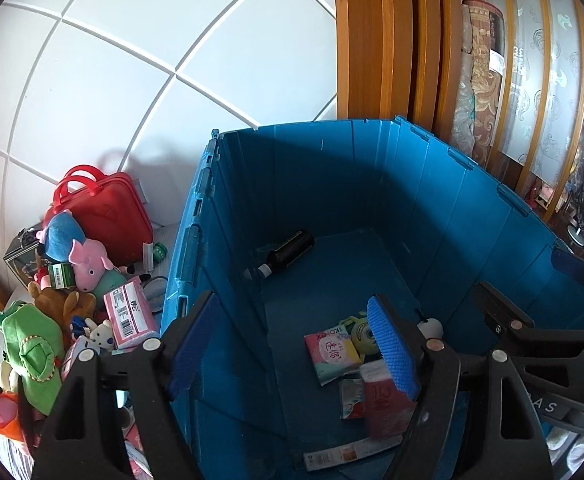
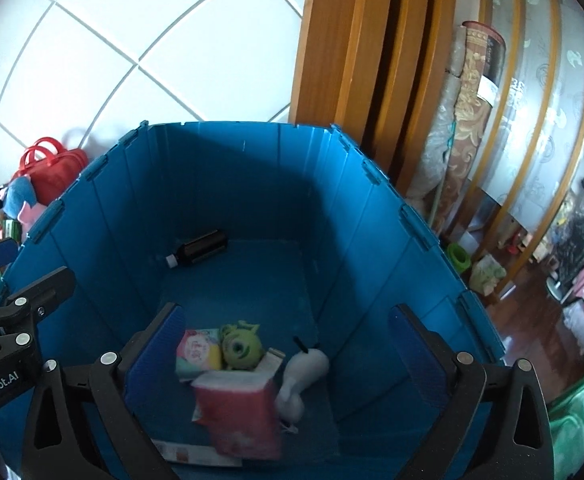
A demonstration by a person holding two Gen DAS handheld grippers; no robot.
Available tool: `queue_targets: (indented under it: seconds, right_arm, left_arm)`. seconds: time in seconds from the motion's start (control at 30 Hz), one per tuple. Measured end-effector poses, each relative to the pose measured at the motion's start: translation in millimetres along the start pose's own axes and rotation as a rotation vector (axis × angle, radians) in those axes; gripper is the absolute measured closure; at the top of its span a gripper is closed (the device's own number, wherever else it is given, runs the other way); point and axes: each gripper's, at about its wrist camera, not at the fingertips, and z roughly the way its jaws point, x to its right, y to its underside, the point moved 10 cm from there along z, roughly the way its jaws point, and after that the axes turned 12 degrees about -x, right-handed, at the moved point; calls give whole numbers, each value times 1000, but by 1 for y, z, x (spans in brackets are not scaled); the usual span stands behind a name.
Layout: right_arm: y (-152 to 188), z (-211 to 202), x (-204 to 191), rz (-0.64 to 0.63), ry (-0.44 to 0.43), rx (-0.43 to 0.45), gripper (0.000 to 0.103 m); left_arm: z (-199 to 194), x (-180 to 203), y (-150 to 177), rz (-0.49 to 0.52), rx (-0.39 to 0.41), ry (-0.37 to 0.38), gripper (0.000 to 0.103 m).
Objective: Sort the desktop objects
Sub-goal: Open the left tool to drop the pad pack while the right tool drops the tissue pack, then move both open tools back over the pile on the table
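Desktop objects lie in two groups: a heap on the worktop [image 1: 160,236] at far left, and a few already inside the blue crate [image 1: 331,184].

In the left wrist view, the heap holds a green plush frog [image 1: 32,344], a brown plush [image 1: 66,300], a pink pig plush [image 1: 90,260] leaning against a red case with handles [image 1: 104,208], and a pink tissue pack [image 1: 130,316] lying just beside the crate's outer wall.

The left tongs [image 1: 292,348] stand wide with nothing between the blue pads; one finger [image 1: 192,344] sits over the crate's left wall, the other [image 1: 391,344] hangs over the crate's inside.

On the crate floor, a dark bottle [image 1: 288,254] lies on its side near the far left corner, well apart from the rest. Nearer the camera, a pink and white packet [image 1: 331,354] lies flat, touching a green one-eyed plush [image 1: 359,330]. Beside them sits a red tissue pack [image 1: 383,400], partly hidden behind the tong finger, and a flat white card [image 1: 331,456] lies along the near wall.

In the right wrist view, the right tongs [image 2: 288,352] are spread wide and empty above the crate. Below them lies the red tissue pack, blurred, and a white plush figure [image 2: 303,376] touching its right side.

To the right of the crate stands a wooden door frame [image 2: 371,60], with a rolled patterned rug [image 2: 471,100] propped against it.
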Motion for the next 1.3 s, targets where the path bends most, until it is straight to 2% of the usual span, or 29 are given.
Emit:
queue_targets:
  seconds: [0.33, 0.47, 0.53, 0.6, 0.73, 0.9, 1.07, 1.3]
  right_arm:
    - [7, -12, 6, 27, -36, 34, 0]
    - [5, -42, 1, 33, -55, 108, 0]
    - [4, -55, -8, 21, -78, 137, 0]
    - [5, -69, -27, -5, -112, 167, 0]
    - [7, -91, -79, -78, -199, 212, 0]
    - [18, -113, -168, -205, -355, 241, 0]
    - [35, -135, -251, -332, -433, 271, 0]
    - [79, -126, -348, -458, -524, 192, 0]
  left_arm:
    - [-19, -11, 0, -20, 59, 22, 27]
    - [-51, -29, 5, -49, 137, 21, 27]
    - [-67, -42, 10, -75, 177, 5, 19]
    - [-82, -62, 19, -105, 214, -31, 13]
    - [-104, -111, 43, -169, 264, -110, 12]
    - [-114, -185, 86, -238, 263, -196, 12]
    - [-112, -268, 145, -333, 203, -268, 12]
    - [-92, -370, 243, -456, 57, -373, 12]
